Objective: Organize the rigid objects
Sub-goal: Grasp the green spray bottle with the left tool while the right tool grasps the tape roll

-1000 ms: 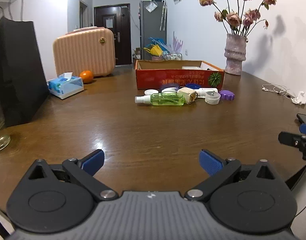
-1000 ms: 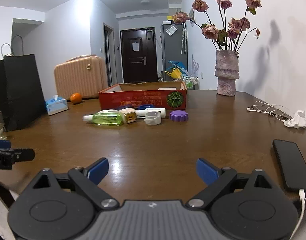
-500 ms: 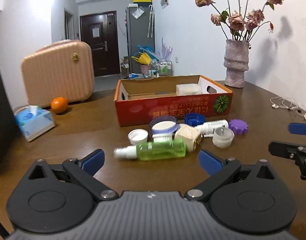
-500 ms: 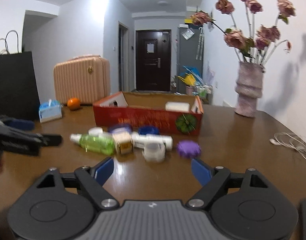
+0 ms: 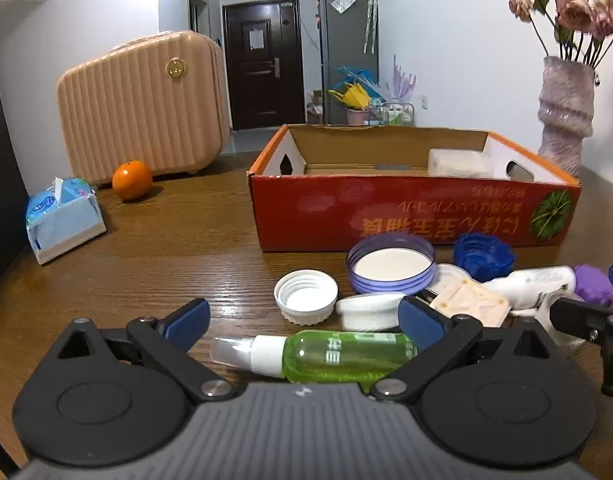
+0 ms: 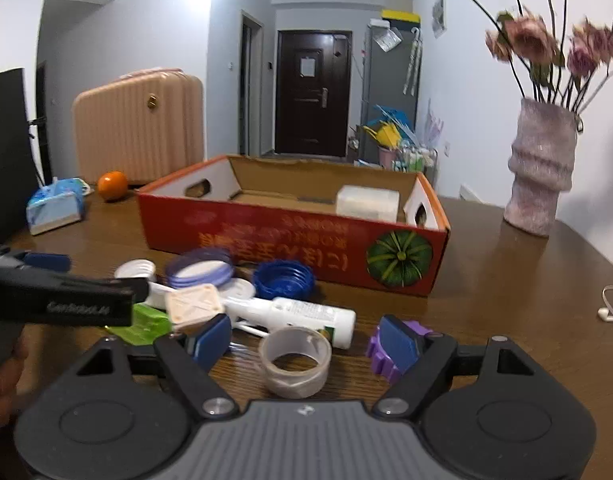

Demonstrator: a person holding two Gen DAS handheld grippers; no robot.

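Both grippers have closed in on the pile since a second ago; back then the clutter sat way off across the tabletop (image 5: 154, 248), now it's right under the fingers.

Left gripper (image 5: 304, 318) is spread wide, nothing pinched, with the green spray bottle (image 5: 338, 356) lying on its side between the fingers. Right gripper (image 6: 306, 340) has just been closing a bit but its jaws stand well apart, and the clear tape ring (image 6: 296, 362) sits in the gap with no pad touching it, as far as I can tell. A purple cap (image 6: 382, 354) is right by its right finger.

Progress-wise, barely started imo. The red cardboard box (image 5: 418, 216) holds just one whitish block (image 5: 456, 163) in the far right corner. Everything else is out on the wood in front of it:
- white lid (image 5: 305, 297)
- purple-rimmed lid (image 5: 390, 266)
- blue cap (image 5: 484, 256)
- beige square piece (image 5: 472, 303)
- white tube (image 6: 302, 316)
- the spray bottle, tape ring and purple cap

So my guess is bottle and tape get grabbed first, then the rest goes into the box piece by piece. The orange (image 5: 132, 180), tissue pack (image 5: 62, 220) and vase (image 6: 542, 172) sit well apart from the pile and probably aren't part of it.
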